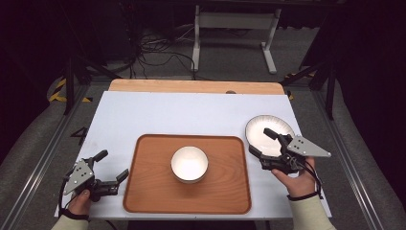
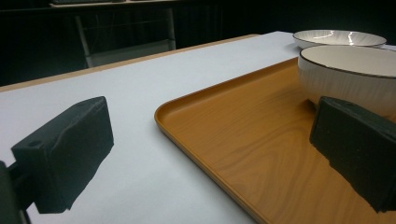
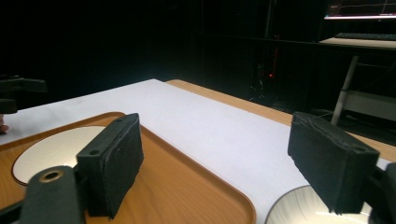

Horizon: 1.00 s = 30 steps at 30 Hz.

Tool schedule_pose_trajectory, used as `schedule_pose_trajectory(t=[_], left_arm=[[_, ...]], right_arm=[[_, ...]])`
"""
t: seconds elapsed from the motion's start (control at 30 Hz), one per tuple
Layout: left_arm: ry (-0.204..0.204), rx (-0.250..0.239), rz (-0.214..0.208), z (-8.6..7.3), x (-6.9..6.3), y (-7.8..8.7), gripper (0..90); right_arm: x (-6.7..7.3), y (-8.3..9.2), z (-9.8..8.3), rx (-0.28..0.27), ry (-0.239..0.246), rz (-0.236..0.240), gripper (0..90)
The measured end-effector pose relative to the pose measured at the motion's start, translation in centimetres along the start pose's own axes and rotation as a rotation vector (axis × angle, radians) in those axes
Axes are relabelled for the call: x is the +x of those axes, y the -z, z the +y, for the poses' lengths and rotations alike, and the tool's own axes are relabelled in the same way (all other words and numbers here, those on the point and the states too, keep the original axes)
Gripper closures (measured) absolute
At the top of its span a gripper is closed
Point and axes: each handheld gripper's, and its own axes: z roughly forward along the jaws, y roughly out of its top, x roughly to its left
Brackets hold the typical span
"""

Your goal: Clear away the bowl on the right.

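A white bowl (image 1: 189, 164) stands in the middle of a wooden tray (image 1: 153, 191) on the white table. A white plate (image 1: 268, 127) lies on the table just right of the tray. My left gripper (image 1: 114, 164) is open beside the tray's left edge, holding nothing. In the left gripper view its jaws frame the tray (image 2: 243, 140) corner, with the bowl (image 2: 345, 74) and the plate (image 2: 338, 37) beyond. My right gripper (image 1: 261, 142) is open over the plate's near left rim, empty. The right gripper view shows the tray (image 3: 177, 186), the bowl (image 3: 56, 149) and the plate's rim (image 3: 299, 210).
The white table cover (image 1: 191, 112) reaches back to a bare wooden strip (image 1: 191, 86). Beyond it, a white metal frame (image 1: 234, 33) and cables (image 1: 153, 52) sit on the floor. Metal rails run along both sides of the table.
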Motion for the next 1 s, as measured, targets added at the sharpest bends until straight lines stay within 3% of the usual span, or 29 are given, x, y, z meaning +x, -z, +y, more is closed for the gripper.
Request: schedule_pose_trajectory(t=[0.33, 0.67, 1.0], left_arm=[[-0.001, 0.0, 0.0, 0.0, 0.0, 0.0, 0.2], [-0.001, 0.001, 0.0, 0.0, 0.0, 0.0, 0.3], [-0.002, 0.001, 0.001, 0.0, 0.0, 0.0, 0.2]], right_arm=[[-1.0, 0.9, -1.1, 0.008, -0.008, -0.026, 18.2], [-1.7, 1.1, -3.2, -0.028, 0.003, -0.044, 18.2], [-1.9, 1.2, -4.8, 0.007, -0.014, -0.047, 18.2]])
